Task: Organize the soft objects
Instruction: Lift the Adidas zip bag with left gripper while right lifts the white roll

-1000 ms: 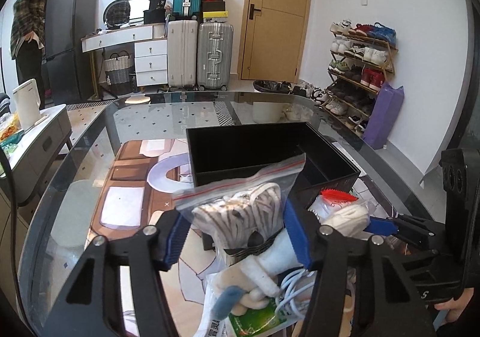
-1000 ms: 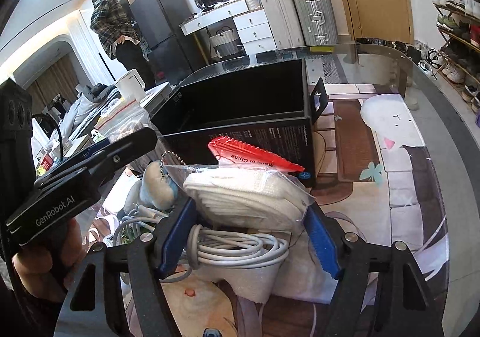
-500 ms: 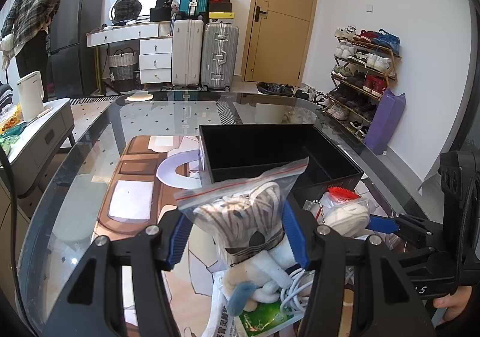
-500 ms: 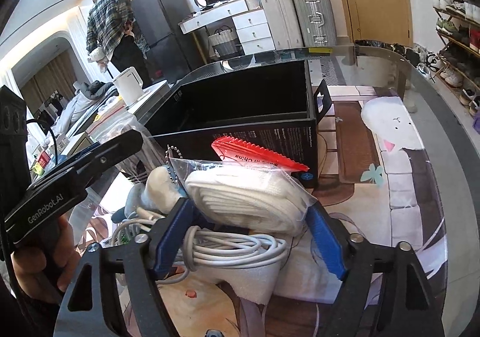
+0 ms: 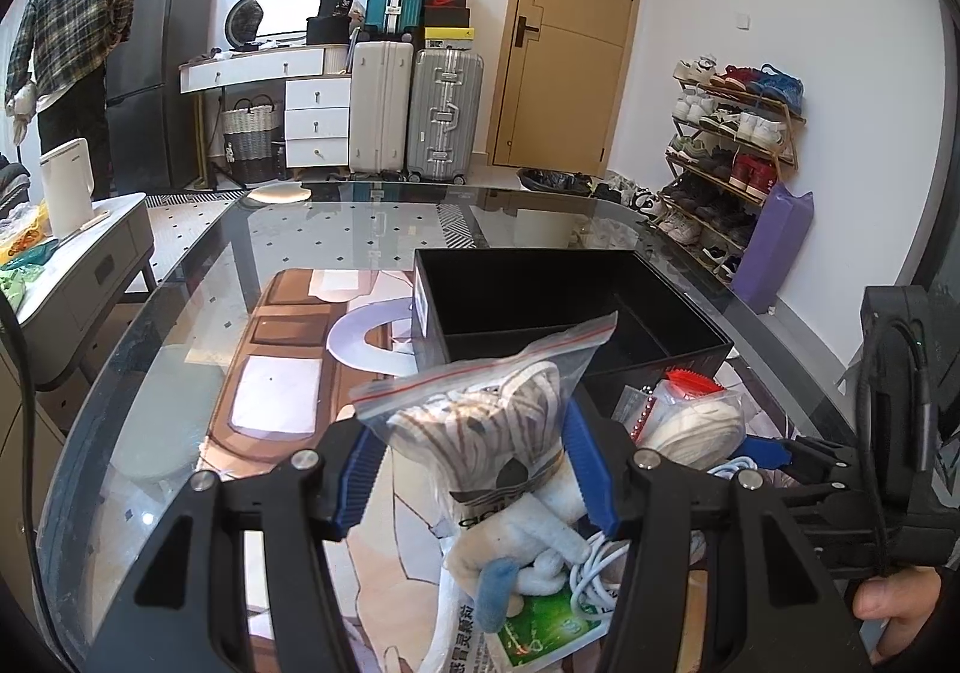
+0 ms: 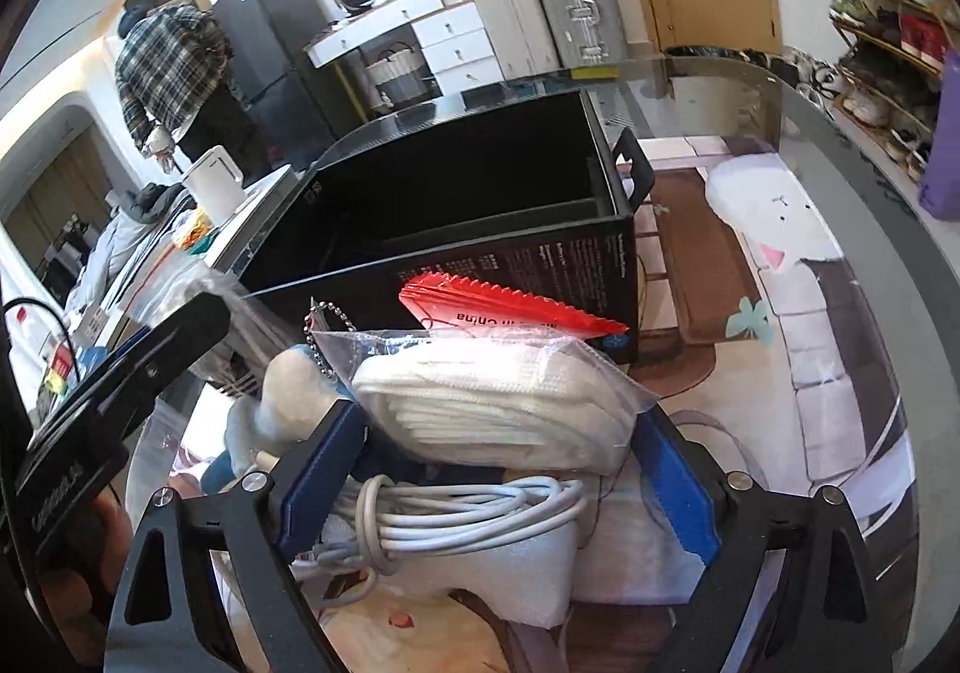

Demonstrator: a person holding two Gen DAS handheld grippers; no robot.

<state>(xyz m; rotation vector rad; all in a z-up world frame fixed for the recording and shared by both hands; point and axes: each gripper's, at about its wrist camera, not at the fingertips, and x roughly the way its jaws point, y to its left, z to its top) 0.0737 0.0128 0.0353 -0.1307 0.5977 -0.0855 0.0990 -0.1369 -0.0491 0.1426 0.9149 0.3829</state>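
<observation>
- On the glass table (image 5: pixel 180 349), a heap of soft goods lies just in front of an open black box (image 5: pixel 564 307), which shows a dark, bare interior with a divider.
- Left gripper (image 5: pixel 474 469): its blue-padded fingers (image 5: pixel 591 469) pinch a clear zip bag of striped socks (image 5: pixel 498 421) from both sides, the bag standing upright with its red-lined seal tilted toward the box.
- Just below that bag, a white plush toy (image 5: pixel 528 535) with a blue limb rests on a green-printed packet (image 5: pixel 540 625).
- Right gripper (image 6: pixel 498 469): its jaws are spread on either side of a clear bag of folded white cloth (image 6: pixel 492 403); whether the pads actually press the bag cannot be told.
- That bag sits on top of a coiled white cable (image 6: pixel 462 517), with a sheet of white foam (image 6: pixel 510 571) under the coil.
- A red serrated plastic piece (image 6: pixel 510 307) printed with lettering leans against the near wall of the box, behind the white bag.
- A ball chain (image 6: pixel 324 331) hangs beside the bag's left corner, touching the plush toy.
- The left gripper's body appears at the left edge of the right wrist view, well below the box rim.
- Across the room, a person in a plaid shirt (image 5: pixel 72 13) stands at a dark fridge (image 5: pixel 168 73), with suitcases (image 5: pixel 414 109) beside a wooden door (image 5: pixel 564 37).
</observation>
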